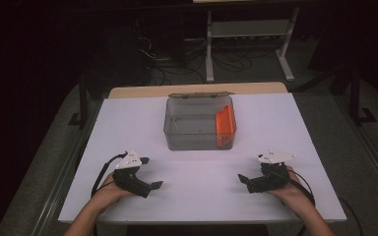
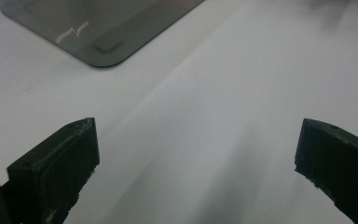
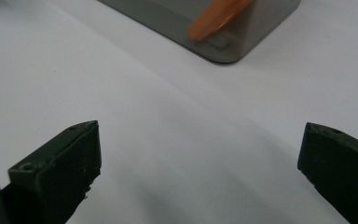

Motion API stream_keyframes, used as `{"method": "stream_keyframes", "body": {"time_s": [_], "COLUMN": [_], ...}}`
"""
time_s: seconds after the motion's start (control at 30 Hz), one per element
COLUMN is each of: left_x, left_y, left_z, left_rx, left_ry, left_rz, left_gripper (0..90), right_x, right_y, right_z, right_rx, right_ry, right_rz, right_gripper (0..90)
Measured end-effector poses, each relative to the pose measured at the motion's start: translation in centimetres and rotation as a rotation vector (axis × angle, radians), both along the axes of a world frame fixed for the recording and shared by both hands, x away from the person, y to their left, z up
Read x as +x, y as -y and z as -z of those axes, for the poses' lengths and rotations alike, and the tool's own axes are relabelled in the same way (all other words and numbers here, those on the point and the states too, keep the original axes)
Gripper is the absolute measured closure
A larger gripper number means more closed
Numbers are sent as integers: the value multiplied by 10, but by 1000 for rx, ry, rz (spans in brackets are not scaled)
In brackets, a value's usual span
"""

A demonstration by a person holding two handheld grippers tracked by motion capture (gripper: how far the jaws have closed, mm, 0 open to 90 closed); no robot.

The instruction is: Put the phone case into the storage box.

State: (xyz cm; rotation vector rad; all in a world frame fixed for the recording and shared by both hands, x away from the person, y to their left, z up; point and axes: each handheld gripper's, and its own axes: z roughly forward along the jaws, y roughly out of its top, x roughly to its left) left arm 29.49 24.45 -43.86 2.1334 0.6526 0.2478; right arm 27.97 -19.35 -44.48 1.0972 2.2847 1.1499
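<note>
Tongs rest low over the white worktop (image 1: 202, 172) on both sides, each held in one of the person's hands. The left tongs (image 1: 147, 173) stand with jaws wide apart and nothing between them; the right tongs (image 1: 243, 181) are likewise spread wide and empty. Between and beyond them, toward the far middle of the worktop, sits a clear grey bin (image 1: 187, 135) — well apart from both tongs. Inside it an orange flat piece (image 1: 225, 125) leans tilted against the bin's right wall. The left gripper view catches a rounded corner of the bin (image 2: 102, 56); the right gripper view shows another corner with the orange piece (image 3: 216, 18) behind the wall.
</note>
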Motion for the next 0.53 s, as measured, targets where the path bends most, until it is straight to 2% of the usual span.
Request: {"method": "stream_keyframes", "body": {"time_s": [0.2, 0.53], "left_x": [0, 0], "left_y": [1, 2], "left_z": [1, 2], "left_rx": [3, 9], "left_ry": [-3, -8], "left_rz": [4, 8], "left_gripper": [0, 0], "right_x": [0, 0], "right_y": [0, 2], "right_z": [1, 0], "right_rx": [-13, -8], "right_ry": [2, 4], "right_rz": [-11, -8], "right_gripper": [0, 0]}}
